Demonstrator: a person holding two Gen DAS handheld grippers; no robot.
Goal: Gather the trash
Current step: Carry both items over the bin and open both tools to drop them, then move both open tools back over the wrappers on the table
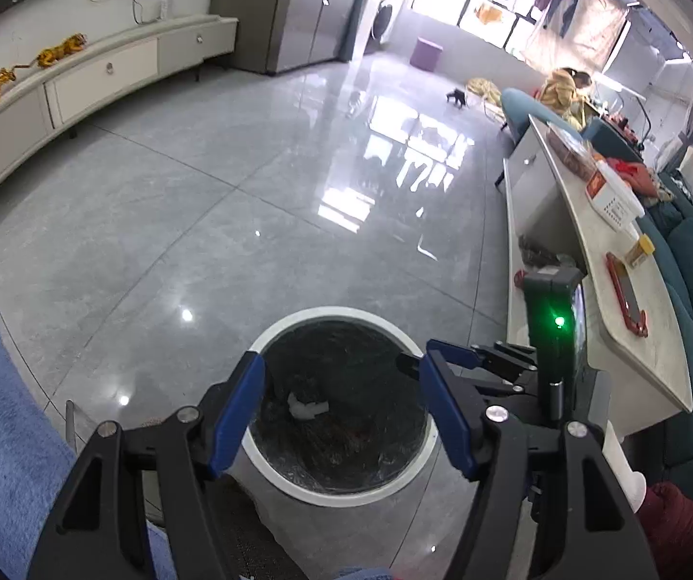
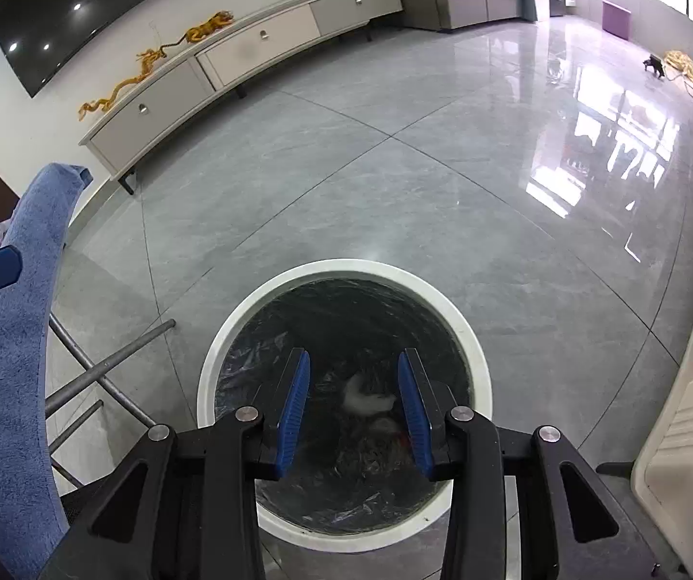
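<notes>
Hovering over one bin [image 2: 472,338] (one white scrap [image 2: 363,398] inside), left gripper [image 1: 341,406] and right gripper [image 2: 353,403] gape empty.

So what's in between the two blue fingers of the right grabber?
Nothing is held there. In the right wrist view, the right gripper is open over the trash bin, and through the gap you see white crumpled trash lying inside.

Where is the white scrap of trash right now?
The scrap lies at the bottom of the bin, seen between the open right claw in the right wrist view.
</notes>
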